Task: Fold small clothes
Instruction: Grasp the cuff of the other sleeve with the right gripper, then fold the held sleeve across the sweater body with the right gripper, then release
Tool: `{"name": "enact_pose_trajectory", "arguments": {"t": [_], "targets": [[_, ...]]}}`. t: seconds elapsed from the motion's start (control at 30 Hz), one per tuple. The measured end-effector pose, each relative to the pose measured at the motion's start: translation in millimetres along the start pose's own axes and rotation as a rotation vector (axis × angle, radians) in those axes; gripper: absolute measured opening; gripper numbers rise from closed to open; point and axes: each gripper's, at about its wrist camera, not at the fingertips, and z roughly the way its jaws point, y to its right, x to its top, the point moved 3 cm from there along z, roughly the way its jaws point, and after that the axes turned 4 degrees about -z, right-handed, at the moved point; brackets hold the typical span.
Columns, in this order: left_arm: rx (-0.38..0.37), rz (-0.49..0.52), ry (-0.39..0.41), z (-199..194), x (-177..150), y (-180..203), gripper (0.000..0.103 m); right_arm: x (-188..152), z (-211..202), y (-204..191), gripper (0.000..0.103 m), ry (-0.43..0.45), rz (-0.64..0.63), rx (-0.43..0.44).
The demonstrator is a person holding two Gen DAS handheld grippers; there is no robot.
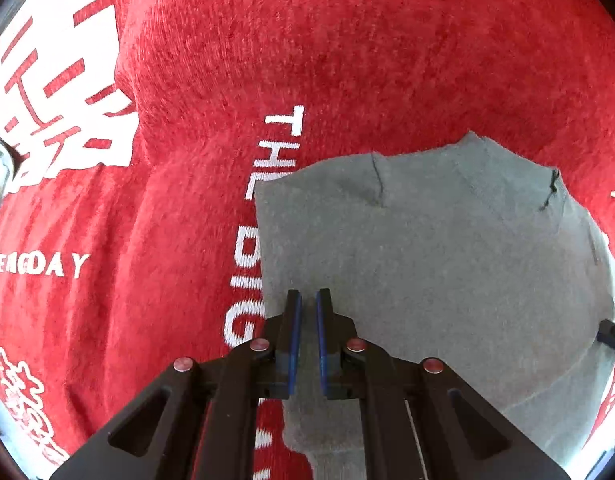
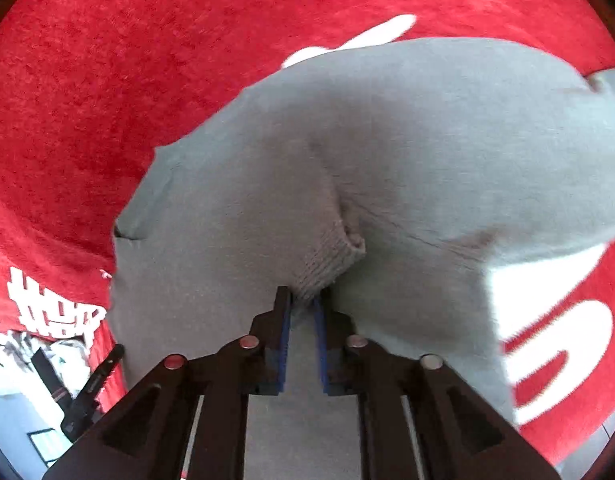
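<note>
Left gripper (image 1: 308, 300): nearest the left wrist camera, pointing steeply down over the grey garment's left edge; blue pads almost together, only a thin slit between them, nothing seen pinched there, so clenched on nothing.
Right gripper (image 2: 303, 300): nearest the right wrist camera, also steeply down over the garment; narrow gap between the pads, a ribbed grey fold reaches into the gap at the tips. Cannot tell if the pads press it or just flank it.
Grey garment (image 1: 447, 248): small knit piece lying on the red cloth, mostly flat in the left view, two short dark stitch marks near its far edge. In the right view (image 2: 387, 160) it bunches up into a ribbed pucker just past the fingertips, far part blurred.
Red cloth (image 1: 347, 60): spread under the garment on all sides, fuzzy texture, white printed letters and characters running left of the garment and beyond it.
Dark tool (image 2: 83, 392): left of the garment, at the red cloth's near edge, partly hidden.
</note>
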Motion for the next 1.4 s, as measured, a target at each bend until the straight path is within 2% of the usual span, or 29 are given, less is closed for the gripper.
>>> {"name": "enact_pose_trajectory", "arguments": {"t": [0.07,0.1,0.13,0.2,0.3,0.4,0.47,0.5,0.53,0.57,0.63,0.77,0.9,0.97,1.0,1.1,1.2,1.4], "targets": [[0.011,0.026,-0.005,-11,-5,8,0.009,-6,-14,12,0.018,0.001,-0.012,-0.054],[0.011,0.032,-0.006,-15,-9,12,0.009,-7,-18,15,0.027,-0.004,-0.007,-0.051],[0.005,0.040,-0.010,-21,-13,18,0.009,-8,-22,15,0.044,-0.009,-0.001,-0.045],[-0.001,0.049,-0.019,-28,-21,30,0.009,-9,-30,14,0.060,-0.010,0.009,-0.025],[-0.027,0.047,-0.027,-39,-32,45,0.009,-13,-43,20,0.060,-0.002,0.004,-0.009],[-0.050,0.048,-0.046,-47,-44,64,0.009,-18,-54,29,0.071,-0.012,0.025,0.031],[-0.058,0.056,-0.059,-49,-51,76,0.010,-21,-59,34,0.073,-0.015,0.039,0.053],[-0.059,0.064,-0.073,-49,-55,84,0.024,-23,-59,34,0.075,-0.016,0.046,0.062],[-0.056,0.070,-0.086,-49,-58,90,0.048,-24,-57,33,0.081,-0.017,0.054,0.070],[-0.048,0.073,-0.096,-49,-62,96,0.103,-25,-59,37,0.082,-0.018,0.062,0.079],[-0.031,0.093,-0.068,-55,-67,109,0.102,-26,-58,40,0.082,-0.021,0.073,0.092],[-0.030,0.111,-0.086,-56,-75,135,0.102,-28,-61,51,0.082,-0.022,0.081,0.098],[0.037,0.123,-0.090,-53,-77,156,0.102,-28,-73,72,0.084,0.004,0.100,0.112],[0.095,0.135,-0.098,-47,-77,165,0.102,-27,-80,84,0.092,0.026,0.117,0.134],[0.102,0.138,-0.105,-45,-77,168,0.102,-27,-82,90,0.102,0.036,0.127,0.151],[0.060,0.146,-0.147,-39,-80,184,0.102,-25,-87,107,0.103,0.056,0.161,0.207],[0.033,0.197,-0.162,-37,-86,208,0.102,-22,-88,130,0.103,0.052,0.225,0.252],[0.015,0.283,-0.181,-32,-95,253,0.102,-11,-91,188,0.103,0.084,0.377,0.210]]}}
